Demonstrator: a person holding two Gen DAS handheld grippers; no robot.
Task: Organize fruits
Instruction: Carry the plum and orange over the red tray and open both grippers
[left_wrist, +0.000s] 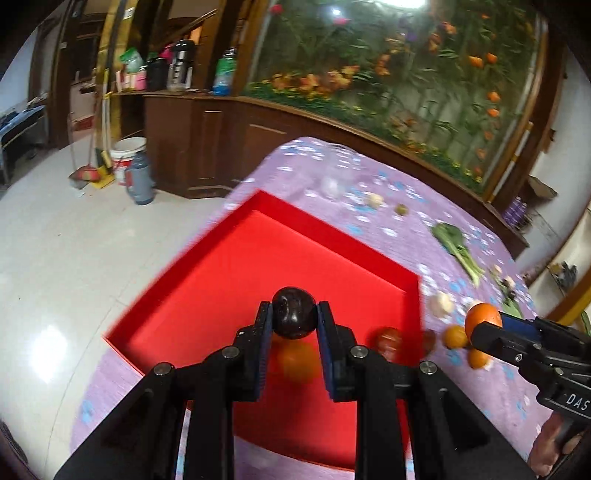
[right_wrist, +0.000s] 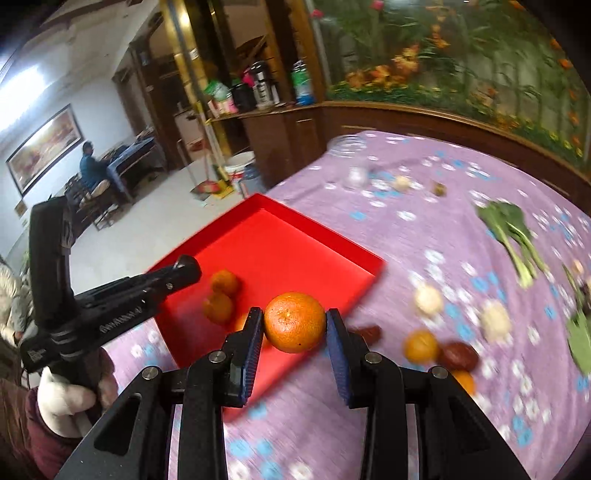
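My left gripper (left_wrist: 294, 318) is shut on a dark plum (left_wrist: 294, 317) and holds it above the red tray (left_wrist: 258, 258). An orange (left_wrist: 297, 362) lies in the tray below it. My right gripper (right_wrist: 294, 325) is shut on an orange (right_wrist: 294, 322) and holds it above the tray's near right edge (right_wrist: 354, 295). Two oranges (right_wrist: 221, 295) lie in the tray. The right gripper with its orange (left_wrist: 482, 321) also shows in the left wrist view. The left gripper's body (right_wrist: 122, 299) shows in the right wrist view.
On the purple flowered tablecloth (right_wrist: 424, 240) lie an orange (right_wrist: 420, 346), reddish fruits (right_wrist: 458, 356), pale round items (right_wrist: 428, 299), leafy greens (right_wrist: 509, 229) and a clear glass jar (right_wrist: 349, 158). A wooden cabinet stands behind the table. The floor drops off left of the tray.
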